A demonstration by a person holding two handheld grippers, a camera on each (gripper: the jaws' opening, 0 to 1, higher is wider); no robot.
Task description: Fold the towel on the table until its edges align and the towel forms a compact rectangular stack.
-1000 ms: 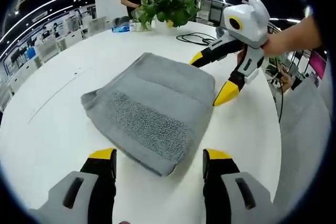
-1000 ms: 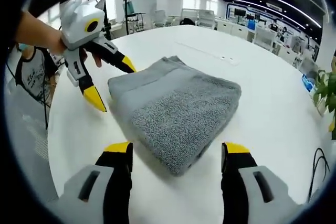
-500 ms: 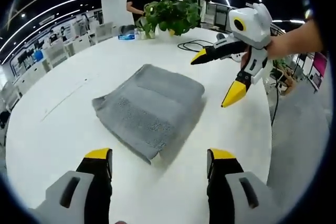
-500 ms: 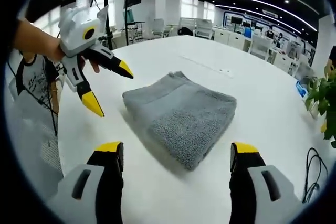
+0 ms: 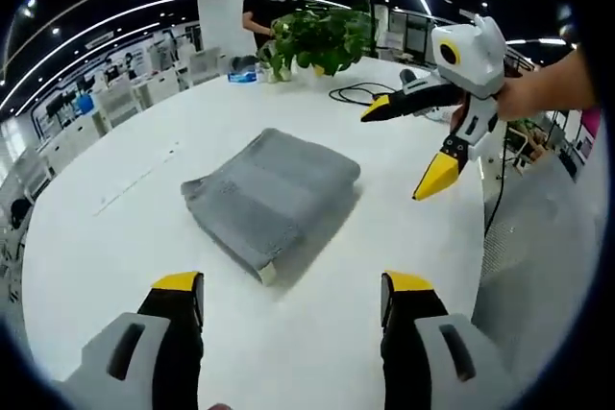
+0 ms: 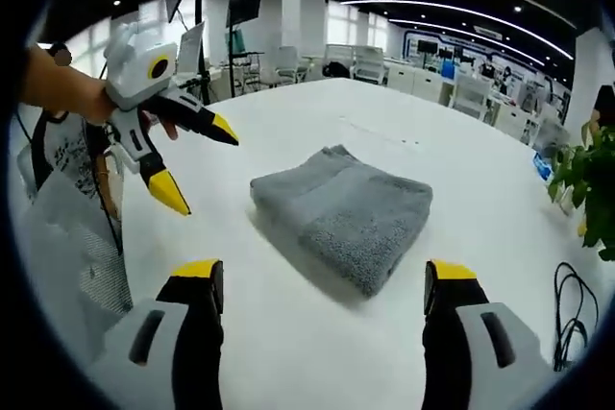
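My right gripper hovers with jaws apart before the folded grey terry towel on the white round desk; my left gripper, also spread, hangs beside it.

Open office, desk rows, ceiling light strips

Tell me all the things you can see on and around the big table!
Towel: one, grey, folded into a rectangular stack in the middle of the table.
Table: one, white, large, under the towel.
Plant: one, green, at the table's far edge.
Cable: one, black, lying near the plant.
Person: one, dark top, standing behind the plant.
Left claw: one, white with yellow tips, open, off the towel.
Right claw: one, white with yellow tips, open, off the towel.
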